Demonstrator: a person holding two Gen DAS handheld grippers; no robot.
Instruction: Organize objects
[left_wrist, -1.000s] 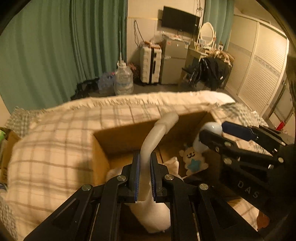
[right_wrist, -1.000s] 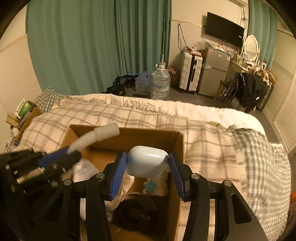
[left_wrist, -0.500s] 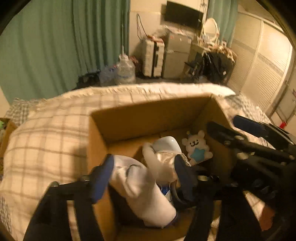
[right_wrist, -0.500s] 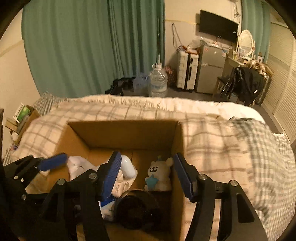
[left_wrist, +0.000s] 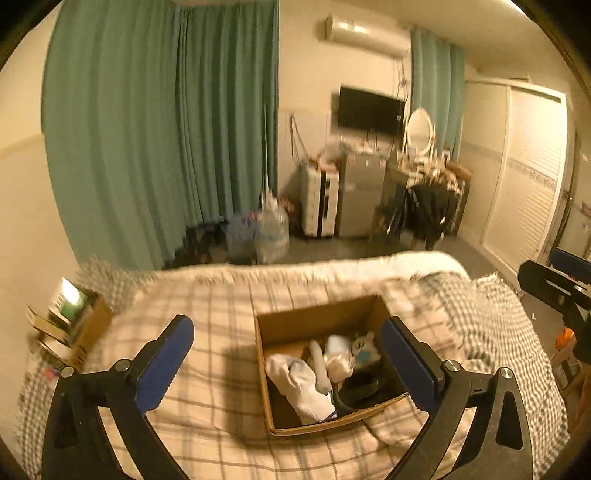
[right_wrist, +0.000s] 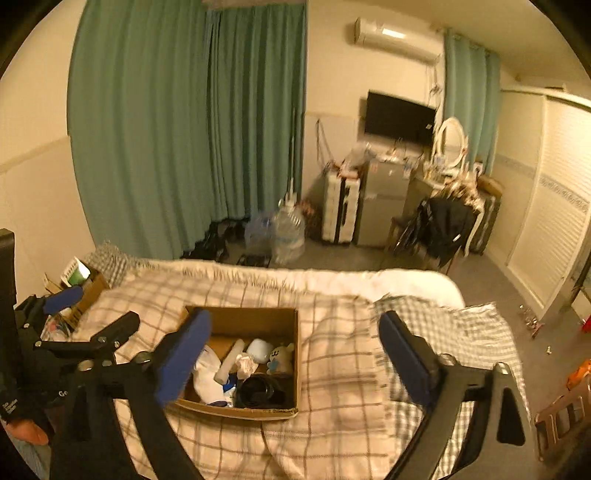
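An open cardboard box (left_wrist: 280, 406) (right_wrist: 288, 325) sits on the plaid blanket (left_wrist: 207, 369) on the bed. Inside lie a white tube (right_wrist: 229, 360), a pale blue egg-shaped thing (right_wrist: 259, 350), a small bear toy (right_wrist: 280, 358), a white sock (left_wrist: 299, 384) and a black round object (right_wrist: 258, 391). My left gripper (left_wrist: 286, 360) is wide open and empty, high above the box. My right gripper (right_wrist: 295, 354) is wide open and empty, also high above it. The left gripper also shows in the right wrist view (right_wrist: 92, 314).
A small cardboard box with packets (left_wrist: 70, 321) stands at the bed's left side. Beyond the bed are green curtains (right_wrist: 184, 129), water bottles (right_wrist: 288, 229), a suitcase (right_wrist: 340, 206), a small fridge and a chair with dark clothes (right_wrist: 439, 225).
Both grippers let go of their objects, the tube and the pale blue thing, which now lie in the box. Both opened wide and rose well above the box.
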